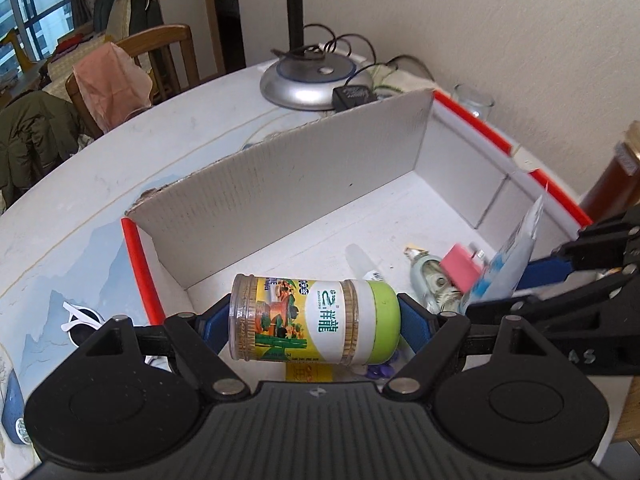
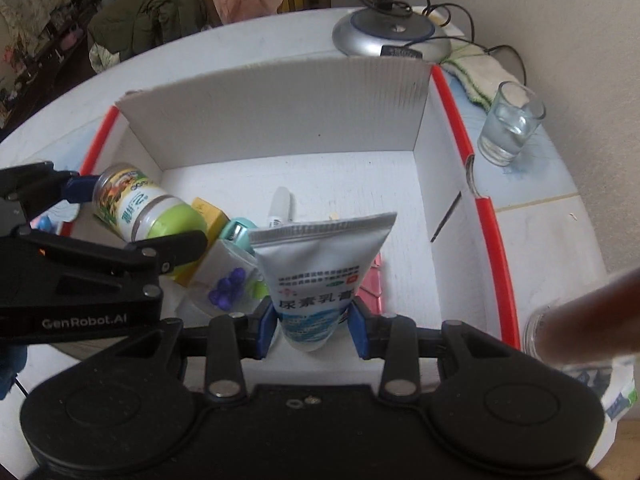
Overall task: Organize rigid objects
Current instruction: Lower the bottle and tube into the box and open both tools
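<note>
- My left hand-held gripper [image 1: 314, 322] is clamped end to end on the toothpick jar [image 1: 314, 318], which lies sideways between the blue pads, green lid to the right.
- That jar hangs over the near left corner of the white cardboard box [image 1: 280, 168] with the red rim, low over its floor.
- My right hand-held gripper [image 2: 314, 326] is clamped on the cap end of the cream tube [image 2: 320, 268], crimped end pointing up and away, above the middle of the same box.
- Already in the box: a small clear bottle [image 2: 280, 208], a pink block [image 1: 460, 270], a bag of purple pins [image 2: 228, 284] and a yellow packet [image 2: 210, 210], all crowded at the near side.
- I judge the step to be placing: both things are carried in and neither is yet set down.
- Next I would lower each to a bare patch of floor, the far half looks free, then part the pads.
- The jar is round and may roll, so I would set it against the box wall.
- The glass of water [image 2: 510, 124] stands on the surface just outside the right wall; I would keep clear of it.
</note>
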The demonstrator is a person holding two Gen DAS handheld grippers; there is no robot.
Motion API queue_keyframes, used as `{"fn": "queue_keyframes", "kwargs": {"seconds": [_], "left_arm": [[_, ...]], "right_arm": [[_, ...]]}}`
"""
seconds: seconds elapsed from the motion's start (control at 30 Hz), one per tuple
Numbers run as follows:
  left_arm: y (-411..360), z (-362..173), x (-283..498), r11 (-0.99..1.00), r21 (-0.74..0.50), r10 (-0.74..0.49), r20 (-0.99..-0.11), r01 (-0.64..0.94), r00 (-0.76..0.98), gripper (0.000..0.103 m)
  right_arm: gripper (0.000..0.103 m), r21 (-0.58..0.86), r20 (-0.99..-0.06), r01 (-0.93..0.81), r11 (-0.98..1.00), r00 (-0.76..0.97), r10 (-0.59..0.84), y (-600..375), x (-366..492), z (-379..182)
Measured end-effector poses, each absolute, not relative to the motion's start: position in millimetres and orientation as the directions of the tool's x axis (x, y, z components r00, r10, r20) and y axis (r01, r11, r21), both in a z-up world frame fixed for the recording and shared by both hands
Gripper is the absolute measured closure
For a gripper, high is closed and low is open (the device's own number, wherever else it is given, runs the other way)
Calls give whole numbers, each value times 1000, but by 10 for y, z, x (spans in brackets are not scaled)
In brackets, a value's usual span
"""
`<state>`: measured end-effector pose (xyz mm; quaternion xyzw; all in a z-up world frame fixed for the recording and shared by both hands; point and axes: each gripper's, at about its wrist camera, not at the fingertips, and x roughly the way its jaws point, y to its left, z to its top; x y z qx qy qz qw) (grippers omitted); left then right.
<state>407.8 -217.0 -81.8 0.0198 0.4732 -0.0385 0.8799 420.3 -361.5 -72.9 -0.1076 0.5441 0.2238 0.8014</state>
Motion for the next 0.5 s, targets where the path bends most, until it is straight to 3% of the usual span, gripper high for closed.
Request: {"fn": "queue_keyframes", "kwargs": {"seconds": [0.5], "left_arm": [[-2273,-980,4251,990,94,28,-861,105,507,20]], "right_arm": [[66,73,-921,-470,880,306,240,-3441,4824,-921]]}}
